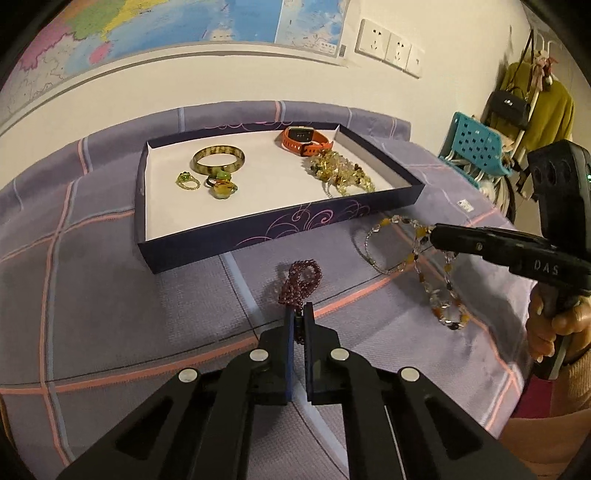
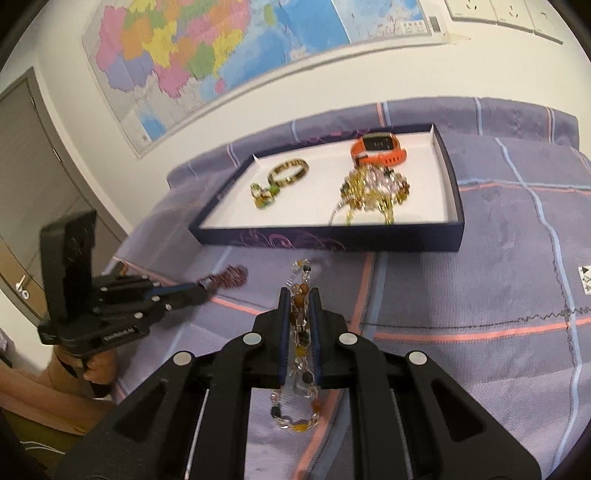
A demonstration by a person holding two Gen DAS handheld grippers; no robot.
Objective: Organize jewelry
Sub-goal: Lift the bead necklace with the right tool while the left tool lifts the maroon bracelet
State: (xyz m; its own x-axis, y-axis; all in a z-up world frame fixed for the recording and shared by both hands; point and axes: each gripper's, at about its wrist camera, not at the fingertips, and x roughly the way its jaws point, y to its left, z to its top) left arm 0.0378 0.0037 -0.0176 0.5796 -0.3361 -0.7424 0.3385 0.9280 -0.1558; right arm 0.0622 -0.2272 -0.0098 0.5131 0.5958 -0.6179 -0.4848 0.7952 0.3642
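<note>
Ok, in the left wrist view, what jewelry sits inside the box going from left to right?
Green ring → amber ring → orange watch → yellow beaded pile, all inside the box.

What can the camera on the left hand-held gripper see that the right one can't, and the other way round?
Only the left view shows the turquoise chair, the hanging bag and the right hand-held gripper pinching the amber bead necklace from the side.

Only the right view shows the door and the left hand-held gripper shut on the maroon bead bracelet.

Both show the tray, orange watch, bangle, rings, map and purple cloth.
</note>
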